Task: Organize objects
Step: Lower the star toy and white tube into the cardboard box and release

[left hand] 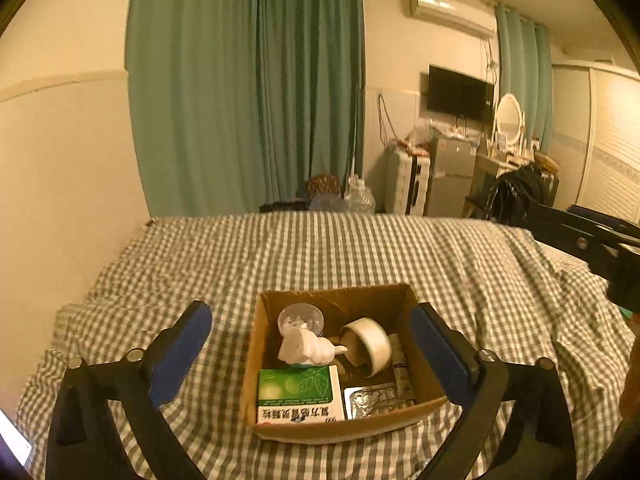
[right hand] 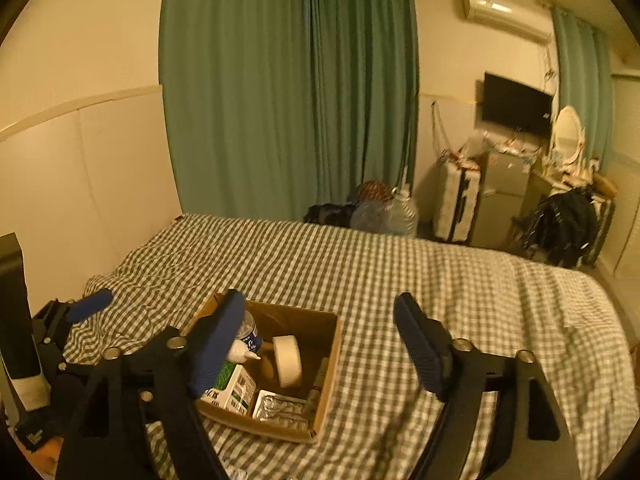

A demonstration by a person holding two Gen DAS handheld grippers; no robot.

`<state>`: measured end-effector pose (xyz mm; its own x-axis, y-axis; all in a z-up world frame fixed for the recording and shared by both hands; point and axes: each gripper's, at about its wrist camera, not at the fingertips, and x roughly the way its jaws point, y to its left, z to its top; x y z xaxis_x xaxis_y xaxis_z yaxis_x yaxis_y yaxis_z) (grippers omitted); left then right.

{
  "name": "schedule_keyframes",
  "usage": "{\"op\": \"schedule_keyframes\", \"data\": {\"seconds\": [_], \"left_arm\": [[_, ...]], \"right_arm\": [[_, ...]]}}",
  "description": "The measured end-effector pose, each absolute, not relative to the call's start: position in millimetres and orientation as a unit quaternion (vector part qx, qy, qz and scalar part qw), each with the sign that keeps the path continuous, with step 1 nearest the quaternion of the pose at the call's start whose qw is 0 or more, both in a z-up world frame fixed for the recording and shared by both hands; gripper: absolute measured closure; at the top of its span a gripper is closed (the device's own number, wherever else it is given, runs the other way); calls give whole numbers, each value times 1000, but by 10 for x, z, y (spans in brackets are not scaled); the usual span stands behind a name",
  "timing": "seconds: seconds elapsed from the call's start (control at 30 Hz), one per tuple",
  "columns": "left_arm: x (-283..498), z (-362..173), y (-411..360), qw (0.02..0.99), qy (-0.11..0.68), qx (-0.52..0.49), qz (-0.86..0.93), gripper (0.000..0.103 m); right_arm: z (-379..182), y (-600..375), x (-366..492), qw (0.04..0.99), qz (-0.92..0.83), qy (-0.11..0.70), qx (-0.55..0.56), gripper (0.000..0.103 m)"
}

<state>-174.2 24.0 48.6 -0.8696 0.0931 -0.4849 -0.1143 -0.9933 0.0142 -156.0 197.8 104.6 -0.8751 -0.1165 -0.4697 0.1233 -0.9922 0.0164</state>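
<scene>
Cardboard box is sitting open-topped on the checked bedspread, near the bed's front edge, w/ its long axis running away from the left wrist cam toward the curtains. Inside: green-and-white medicine carton is lying flat at the near left corner, print reading upside down from this side; foil blister pack is lying flat just beside it on the right; a slim tube is lying along the right wall, lengthwise w/ the box. White squeeze bottle is lying tilted on top of the carton, nozzle pointing right toward the tape roll, which is standing on edge, leaning. A clear round-lidded container is sitting at the far left corner. Left gripper is hovering w/ fingers wide apart, nothing btwn the pads; the right pad is overlapping the box's right wall in view, contact unclear. Right gripper is also spread wide and empty, over the box's right side and the bare bedspread, its left finger blocking part of the box interior. Beyond the bed: green curtains, a water jug, wall TV, AC unit, a cluttered dresser w/ oval mirror.
</scene>
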Motion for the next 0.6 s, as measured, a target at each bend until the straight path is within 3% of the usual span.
{"op": "schedule_keyframes", "data": {"seconds": [0.07,0.33,0.6], "left_arm": [[-1590,528,180,55,18,-242,969,0],[-1222,518,-10,57,6,-235,970,0],[-819,300,-122,47,12,-230,972,0]], "right_arm": [[1121,1968,-1374,53,-970,9,235,14],[1177,1914,-824,29,-970,18,240,12],[869,1813,-544,10,-966,10,258,9]]}}
